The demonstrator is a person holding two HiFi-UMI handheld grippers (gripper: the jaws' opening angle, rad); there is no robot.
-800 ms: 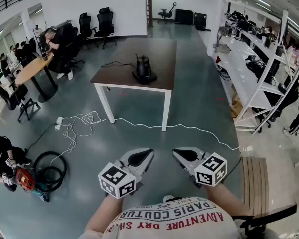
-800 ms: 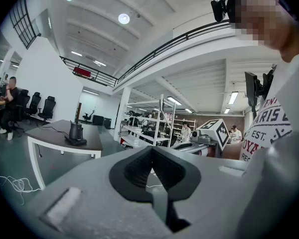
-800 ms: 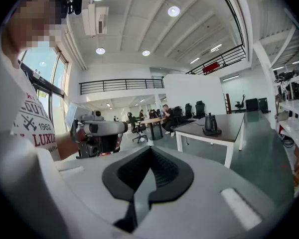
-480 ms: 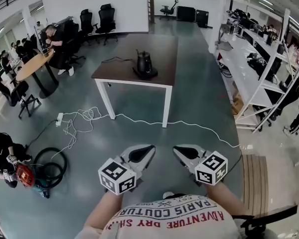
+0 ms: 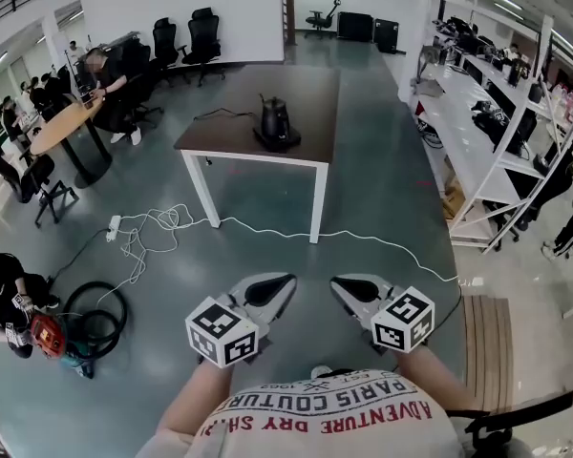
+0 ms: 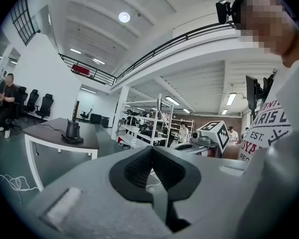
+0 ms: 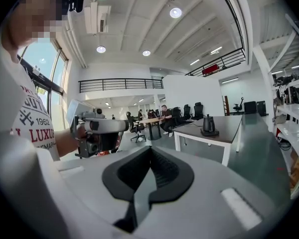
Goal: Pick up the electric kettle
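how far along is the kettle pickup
Done: nothing; the electric kettle sits on its base on the table, far ahead. In hand: nothing; left gripper and right gripper are shut and empty. Left: approach, open a gripper, grasp, lift.

I hold my left gripper (image 5: 267,295) and right gripper (image 5: 351,294) side by side near my chest, jaws closed and empty.

The electric kettle (image 5: 274,120) is black, with a thin spout and a handle. It stands upright on its dark base on the near half of the brown worktop (image 5: 224,141), upper centre of the head view. A dark cord (image 5: 220,119) trails left from it.
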